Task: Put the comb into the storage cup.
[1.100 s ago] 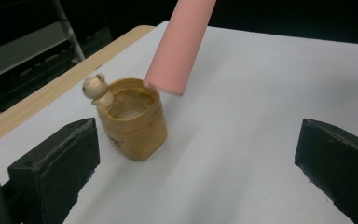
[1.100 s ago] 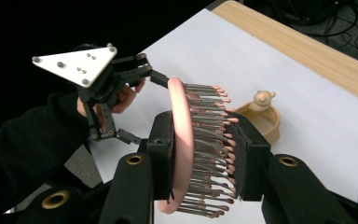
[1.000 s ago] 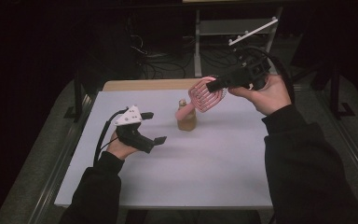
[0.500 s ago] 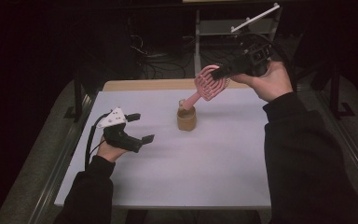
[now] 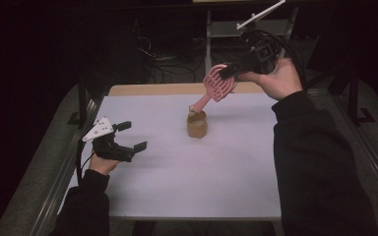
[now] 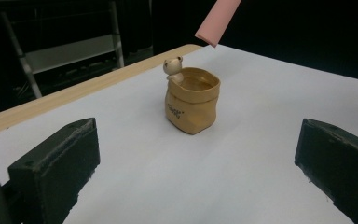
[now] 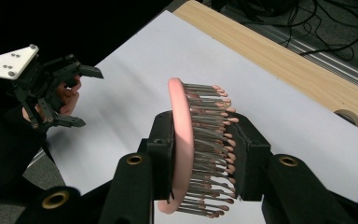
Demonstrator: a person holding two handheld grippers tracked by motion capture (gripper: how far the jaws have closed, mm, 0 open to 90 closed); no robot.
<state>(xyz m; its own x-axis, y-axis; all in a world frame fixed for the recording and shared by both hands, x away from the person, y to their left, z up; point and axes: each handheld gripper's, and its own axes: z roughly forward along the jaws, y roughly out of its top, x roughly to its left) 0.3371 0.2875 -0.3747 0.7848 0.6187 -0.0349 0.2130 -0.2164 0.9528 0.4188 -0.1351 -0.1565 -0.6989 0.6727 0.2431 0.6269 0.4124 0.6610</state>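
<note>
Gripping a pink brush (image 5: pixel 218 84) by its head, the right gripper (image 5: pixel 231 73) holds it tilted above the far side of the table (image 5: pixel 236 172) — handle end just over a tan pot (image 5: pixel 197 125) with a bear figure. Well apart, the left gripper (image 5: pixel 132 135) hovers near the table's left edge — jaws wide, nothing between them.

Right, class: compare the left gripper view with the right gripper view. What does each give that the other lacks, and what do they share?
Left gripper view: the tan pot with its bear figure, and the pink hairbrush's handle end. Right gripper view: the right gripper, jaws shut on the hairbrush's bristled head, and the left gripper, open. Shared: the white table and its wooden edge.
</note>
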